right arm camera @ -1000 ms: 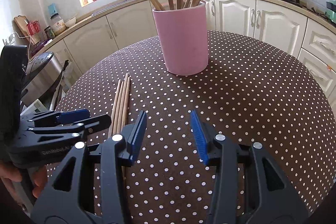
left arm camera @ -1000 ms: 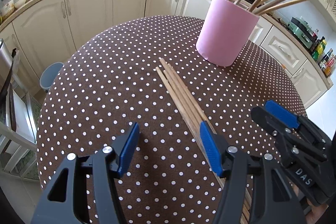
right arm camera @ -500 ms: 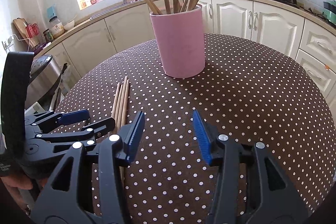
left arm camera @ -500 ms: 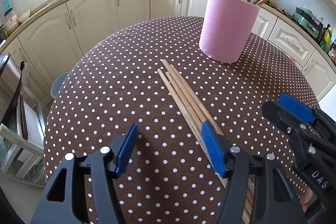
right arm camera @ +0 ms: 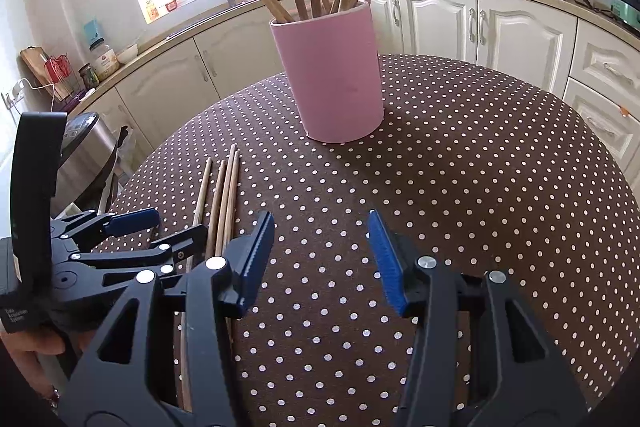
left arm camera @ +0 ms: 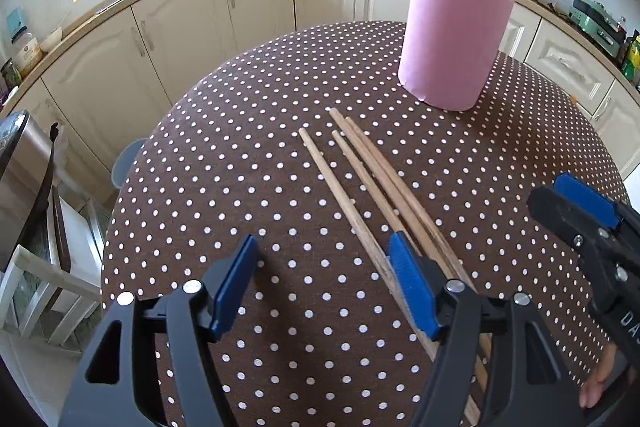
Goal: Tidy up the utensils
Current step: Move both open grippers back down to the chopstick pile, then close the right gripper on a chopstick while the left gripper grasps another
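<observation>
The loose chopsticks (left arm camera: pixel 362 183) lie flat on the dotted tablecloth (left arm camera: pixel 240 163), a small bundle running from the middle of the left wrist frame down toward its lower right, passing under the right-hand finger of the left gripper (left arm camera: pixel 324 279). One stick sits a little apart on the picture-left side of the bundle; the others lie side by side and touching. Their long axis points roughly toward the pink holder (left arm camera: pixel 454 43) in the upper right of that frame, which already stands full of upright sticks (their far tips stop short of its base, near but not touching).

The left gripper has just been opening its jaws and they stand wide, with nothing pressed between the pads; only bare cloth shows in the gap, and the bundle lies at and under the right-hand pad, not centred. In the right wrist view the same chopsticks (right arm camera: pixel 224 195) appear left of centre, well off the line of the right gripper (right arm camera: pixel 320 259), whose jaws stand about half apart and empty over cloth.

So the left gripper is the nearer tool. My judgement is that it needs to shift toward picture-right, so a stick falls between the pads, crossing the stick's length.
</observation>
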Tool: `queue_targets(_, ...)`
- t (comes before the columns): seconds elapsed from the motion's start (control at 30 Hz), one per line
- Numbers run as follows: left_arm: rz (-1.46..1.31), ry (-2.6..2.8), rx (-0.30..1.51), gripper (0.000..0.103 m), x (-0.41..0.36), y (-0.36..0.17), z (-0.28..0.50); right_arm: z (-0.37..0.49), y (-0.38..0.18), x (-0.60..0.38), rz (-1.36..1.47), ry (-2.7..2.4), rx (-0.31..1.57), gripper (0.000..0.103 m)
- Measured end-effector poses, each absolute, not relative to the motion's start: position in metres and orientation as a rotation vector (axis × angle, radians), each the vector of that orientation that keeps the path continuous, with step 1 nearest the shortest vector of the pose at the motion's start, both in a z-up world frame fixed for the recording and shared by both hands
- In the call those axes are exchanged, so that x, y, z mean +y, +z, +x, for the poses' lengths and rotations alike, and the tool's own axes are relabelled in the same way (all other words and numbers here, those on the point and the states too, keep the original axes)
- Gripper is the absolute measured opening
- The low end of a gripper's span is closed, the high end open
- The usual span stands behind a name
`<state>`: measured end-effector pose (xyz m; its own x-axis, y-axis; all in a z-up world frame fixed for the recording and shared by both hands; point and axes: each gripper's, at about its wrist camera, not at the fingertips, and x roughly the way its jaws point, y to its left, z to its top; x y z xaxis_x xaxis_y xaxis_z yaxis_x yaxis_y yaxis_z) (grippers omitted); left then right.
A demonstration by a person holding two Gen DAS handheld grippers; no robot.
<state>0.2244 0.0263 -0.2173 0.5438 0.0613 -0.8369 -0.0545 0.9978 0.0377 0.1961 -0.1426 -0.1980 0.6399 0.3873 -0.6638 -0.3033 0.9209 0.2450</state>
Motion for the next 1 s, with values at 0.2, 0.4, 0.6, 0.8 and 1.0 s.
queue_targets(0.2,0.009,0.046,0.972,0.061,0.034,-0.216,0.234,0.196,-0.198,-0.137,0.087,0.425,0.785,0.049)
queue_targets(0.4,0.011,0.035,0.955,0.029,0.051,-0.214,0.240,0.204,-0.204,-0.119,0.085,0.482,0.843,0.049)
queue_targets(0.6,0.010,-0.005,0.941,0.015,0.063,-0.216,0.240,0.212,-0.205,-0.093,0.027,0.519,0.868,0.049)
queue_targets(0.8,0.015,-0.049,0.939,0.013,0.067,-0.216,0.241,0.222,-0.210,-0.072,-0.047,0.531,0.916,0.040)
queue_targets(1.0,0.000,-0.055,0.941,0.013,0.066,-0.218,0.238,0.229,-0.207,-0.057,-0.099,0.515,0.930,0.037)
